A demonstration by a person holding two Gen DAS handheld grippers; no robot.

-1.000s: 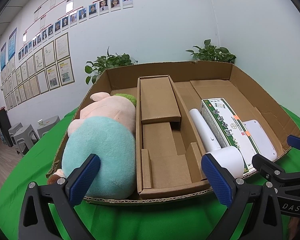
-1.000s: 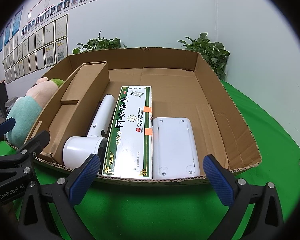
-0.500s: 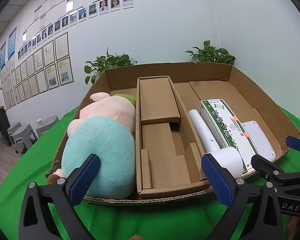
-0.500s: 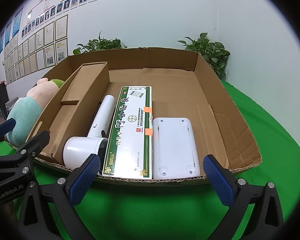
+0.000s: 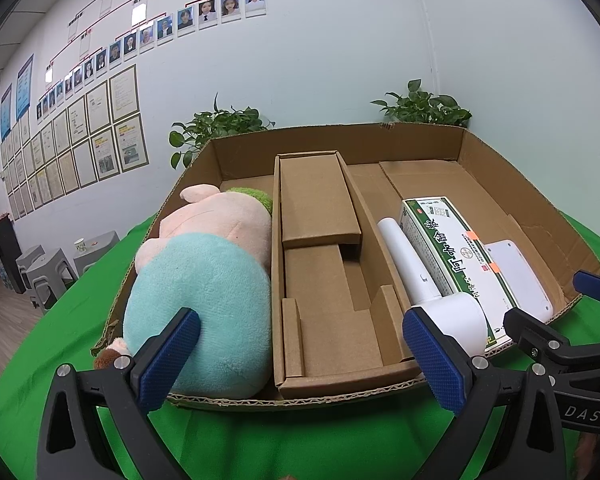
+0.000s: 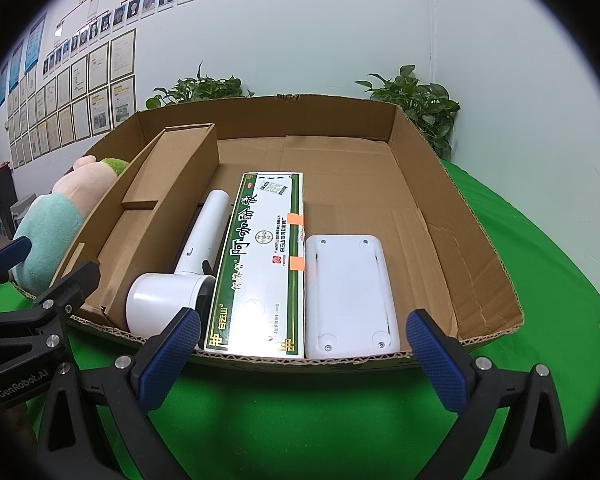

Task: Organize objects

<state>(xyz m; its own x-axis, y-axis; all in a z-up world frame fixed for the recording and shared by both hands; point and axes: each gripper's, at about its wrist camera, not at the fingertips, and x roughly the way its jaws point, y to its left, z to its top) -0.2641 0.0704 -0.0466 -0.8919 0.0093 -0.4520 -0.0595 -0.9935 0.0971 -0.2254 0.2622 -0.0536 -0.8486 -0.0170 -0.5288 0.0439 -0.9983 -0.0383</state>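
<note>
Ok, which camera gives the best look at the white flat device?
The right wrist view: the white flat device lies whole and near, beside the green box. In the left wrist view the device sits at the edge, partly hidden behind that box.

— What carries the load?

— I see a table under a green cloth [image 6: 540,264].

— And directly on it?

— I find one item: a shallow open cardboard box [image 6: 476,240], flat on the cloth, its near edge facing me. Green cloth shows on every visible side of the box.
</note>
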